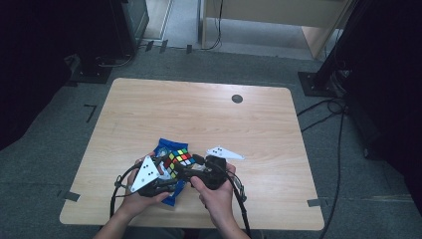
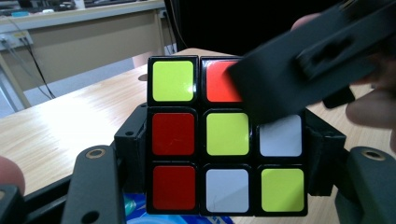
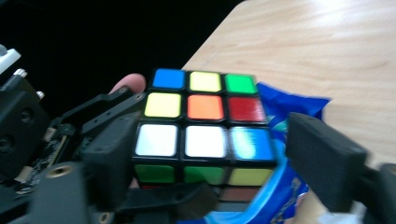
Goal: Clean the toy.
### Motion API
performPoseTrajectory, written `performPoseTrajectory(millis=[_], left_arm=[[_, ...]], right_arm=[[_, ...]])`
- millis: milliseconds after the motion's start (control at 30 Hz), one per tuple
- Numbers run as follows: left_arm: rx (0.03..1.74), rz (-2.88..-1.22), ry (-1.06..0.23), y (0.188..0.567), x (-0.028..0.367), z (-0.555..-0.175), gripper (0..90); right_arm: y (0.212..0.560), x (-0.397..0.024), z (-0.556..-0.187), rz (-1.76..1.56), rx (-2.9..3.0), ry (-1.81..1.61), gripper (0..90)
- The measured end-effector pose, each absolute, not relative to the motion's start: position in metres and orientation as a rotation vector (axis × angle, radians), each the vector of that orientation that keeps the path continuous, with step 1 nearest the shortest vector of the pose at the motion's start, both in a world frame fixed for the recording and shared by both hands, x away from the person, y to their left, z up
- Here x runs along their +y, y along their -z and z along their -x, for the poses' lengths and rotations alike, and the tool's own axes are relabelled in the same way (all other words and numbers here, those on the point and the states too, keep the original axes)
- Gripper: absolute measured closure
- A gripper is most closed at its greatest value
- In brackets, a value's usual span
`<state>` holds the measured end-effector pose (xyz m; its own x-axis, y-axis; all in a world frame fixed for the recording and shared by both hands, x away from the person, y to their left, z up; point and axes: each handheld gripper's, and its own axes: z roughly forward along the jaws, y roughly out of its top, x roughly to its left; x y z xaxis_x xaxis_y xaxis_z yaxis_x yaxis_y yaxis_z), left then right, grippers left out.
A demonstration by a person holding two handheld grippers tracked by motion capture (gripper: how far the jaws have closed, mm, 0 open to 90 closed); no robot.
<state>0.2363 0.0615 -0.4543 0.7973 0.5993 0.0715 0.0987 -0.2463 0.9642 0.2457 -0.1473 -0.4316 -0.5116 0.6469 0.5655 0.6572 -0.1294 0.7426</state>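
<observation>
A scrambled Rubik's cube (image 1: 178, 159) hangs just above the near middle of the wooden table (image 1: 199, 114). My left gripper (image 2: 226, 149) is shut on the cube (image 2: 227, 135), one black pad on each side, and a face of red, yellow and white squares looks at its camera. My right gripper (image 3: 217, 158) stands open around the cube (image 3: 205, 121). Its right pad (image 3: 324, 158) is clear of the cube and its left pad is blurred close to the cube's side. One jaw of the right gripper crosses the cube's top right corner in the left gripper view. In the high view both grippers (image 1: 169, 172) (image 1: 191, 167) meet at the cube.
A blue plastic packet (image 1: 164, 148) lies on the table under the cube. A dark round grommet (image 1: 237, 98) sits near the far edge. Cables trail over the grey floor at the right (image 1: 323, 117). A pale desk (image 2: 84, 42) stands beyond the table.
</observation>
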Motion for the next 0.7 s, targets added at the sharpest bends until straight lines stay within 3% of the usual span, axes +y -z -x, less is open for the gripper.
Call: performPoseTrajectory(millis=[33, 267, 400, 700], left_arm=[[0.54, -1.781, -0.524, 0.455, 0.06, -0.236, 34.0], [0.54, -1.823, -0.462, 0.458, 0.058, -0.239, 32.7], [0.458, -1.853, -0.416, 0.458, 0.07, -0.241, 29.6], [0.429, -1.918, -0.55, 0.462, 0.07, -0.242, 27.2]], right_arm=[[0.432, -0.148, -0.246, 1.527, -2.052, 1.778, 33.8], [0.434, -0.153, -0.249, 1.542, -2.068, 1.719, 34.5], [0.427, -0.171, -0.255, 1.571, -2.038, 1.75, 34.5], [0.419, -0.182, -0.257, 1.474, -2.08, 1.681, 34.5]])
